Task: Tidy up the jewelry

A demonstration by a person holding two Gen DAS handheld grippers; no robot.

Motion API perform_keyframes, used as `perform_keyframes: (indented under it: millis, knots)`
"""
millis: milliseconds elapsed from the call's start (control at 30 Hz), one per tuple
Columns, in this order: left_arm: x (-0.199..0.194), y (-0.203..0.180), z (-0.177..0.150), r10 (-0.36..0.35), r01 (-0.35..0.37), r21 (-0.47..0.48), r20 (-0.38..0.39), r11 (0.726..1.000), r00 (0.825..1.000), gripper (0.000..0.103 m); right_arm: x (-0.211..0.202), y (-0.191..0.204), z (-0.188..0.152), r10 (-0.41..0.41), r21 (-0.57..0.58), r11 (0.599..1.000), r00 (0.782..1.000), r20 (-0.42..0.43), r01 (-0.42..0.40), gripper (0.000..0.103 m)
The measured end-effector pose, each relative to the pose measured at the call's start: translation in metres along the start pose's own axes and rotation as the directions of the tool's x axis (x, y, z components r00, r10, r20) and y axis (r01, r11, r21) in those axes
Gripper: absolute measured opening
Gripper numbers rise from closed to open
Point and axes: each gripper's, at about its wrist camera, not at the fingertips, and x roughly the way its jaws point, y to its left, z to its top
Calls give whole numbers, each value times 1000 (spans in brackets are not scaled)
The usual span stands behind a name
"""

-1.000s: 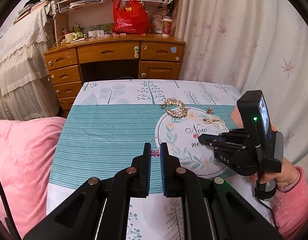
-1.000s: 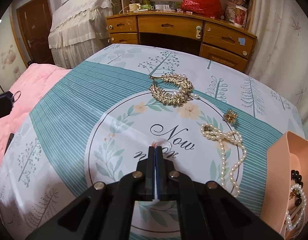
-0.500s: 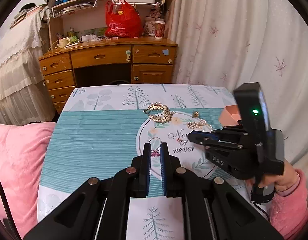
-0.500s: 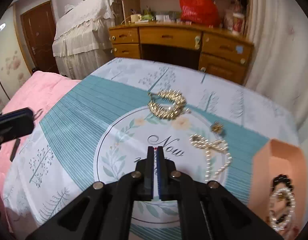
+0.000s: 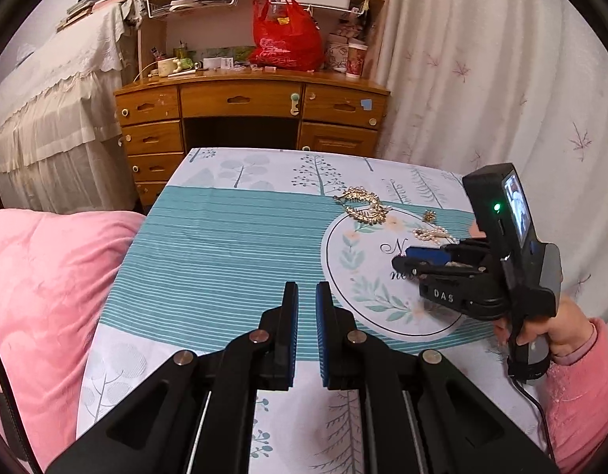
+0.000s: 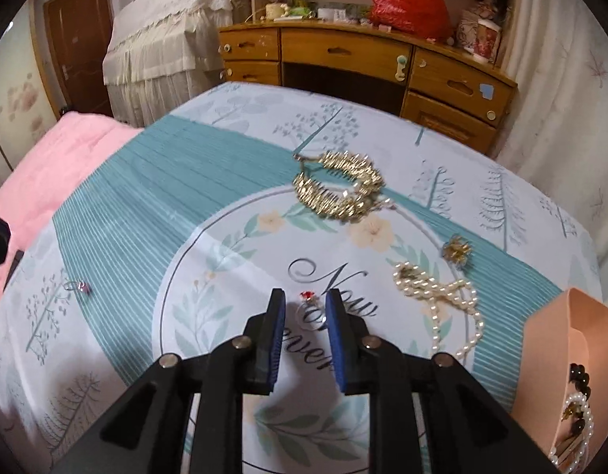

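In the right wrist view my right gripper (image 6: 304, 296) is open, low over the tablecloth, with a red-stone ring (image 6: 308, 304) lying between its fingers. A second ring with a pink stone (image 6: 79, 286) lies on the cloth at the left. A gold necklace (image 6: 339, 189), a small gold brooch (image 6: 456, 249) and a pearl necklace (image 6: 442, 296) lie beyond. In the left wrist view my left gripper (image 5: 306, 292) is slightly open and empty, above the striped cloth. The right gripper (image 5: 406, 258) shows there at the right, with the gold necklace (image 5: 363, 205) beyond it.
A peach jewelry box (image 6: 568, 359) holding pearl and dark bead pieces stands at the table's right edge. A pink quilt (image 5: 47, 296) lies left of the table. A wooden desk (image 5: 248, 110) and a curtain (image 5: 501, 79) stand behind.
My right gripper has opened and its red-stone ring now lies on the cloth. My left gripper no longer holds the pink-stone ring, which lies on the cloth at the left.
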Motion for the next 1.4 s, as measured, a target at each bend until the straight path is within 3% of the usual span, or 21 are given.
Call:
perform_keyframes:
  millis: [100, 267, 367, 500, 633, 800, 967, 1067, 1133, 1200, 1400]
  knots:
    - [1, 2, -1, 3, -3, -4, -12, 1000, 1000, 6, -2, 6, 0, -1, -30, 1000, 1000, 8, 1, 11]
    - [5, 14, -6, -5, 4, -8, -47, 1000, 999, 9, -5, 10, -1, 5, -52, 999, 1000, -4, -5, 10]
    - [7, 23, -15, -3, 1, -18, -74, 1000, 997, 23, -6, 9, -3, 19, -34, 999, 1000, -2, -19, 10]
    - [15, 36, -28, -41, 34, -45, -142, 998, 989, 55, -7, 4, -5, 57, -1, 998, 998, 0, -57, 10]
    - [24, 40, -40, 1, -4, -19, -164, 1000, 986, 66, -7, 1, -6, 67, 8, 998, 998, -6, -67, 10]
    - [46, 46, -47, -53, 42, -60, -195, 997, 979, 66, -11, -4, -6, 72, 20, 997, 997, -8, -72, 10]
    - [59, 37, -43, 7, -13, -31, -179, 999, 984, 63, -20, -12, -4, 57, 39, 998, 998, 4, -57, 10]
    - [65, 31, -41, 58, -61, -10, -180, 998, 982, 47, -27, -18, -1, 51, 54, 997, 999, 14, -51, 10]
    - [69, 22, -41, 112, -104, 52, -175, 993, 978, 35, -35, -24, 0, 44, 74, 996, 999, 22, -46, 10]
    - [68, 16, -41, 69, -59, 65, -172, 996, 983, 17, -43, -28, 3, 41, 87, 995, 999, 36, -44, 10]
    - [67, 10, -41, 77, -66, 64, -175, 996, 982, 12, -82, -46, 5, 33, 144, 988, 993, 115, -49, 10]
